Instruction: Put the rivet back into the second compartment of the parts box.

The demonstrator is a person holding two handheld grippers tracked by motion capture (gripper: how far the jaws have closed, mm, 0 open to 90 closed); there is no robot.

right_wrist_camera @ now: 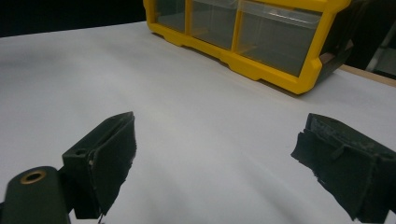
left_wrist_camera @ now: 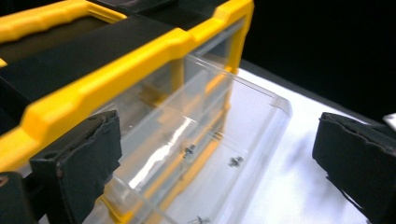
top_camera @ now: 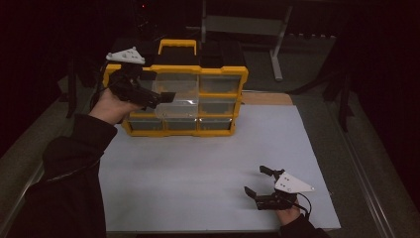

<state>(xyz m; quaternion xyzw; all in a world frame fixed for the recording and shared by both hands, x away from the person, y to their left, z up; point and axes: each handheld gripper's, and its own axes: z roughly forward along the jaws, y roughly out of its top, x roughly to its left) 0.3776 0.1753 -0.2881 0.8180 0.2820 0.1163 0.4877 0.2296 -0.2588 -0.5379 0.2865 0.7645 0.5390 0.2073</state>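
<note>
Organizer [top_camera: 218, 101]: yellow-framed, at the far side of the white table [top_camera: 208, 168].
Drawer [left_wrist_camera: 219, 154]: clear, pulled out, small screws inside.
Left gripper [top_camera: 166, 96]: fingers spread around the drawer.
Right gripper [top_camera: 257, 181]: fingers spread, empty, near table edge.

The two black tongs [left_wrist_camera: 219, 163] stand wide apart, one low on the left and one on the right. Between them a clear drawer [left_wrist_camera: 201, 140] sticks out of a yellow and black box [left_wrist_camera: 116, 74]. A few small screws [left_wrist_camera: 235, 161] lie on the drawer's bottom, and the white bench [left_wrist_camera: 299, 186] shows under it.
</note>
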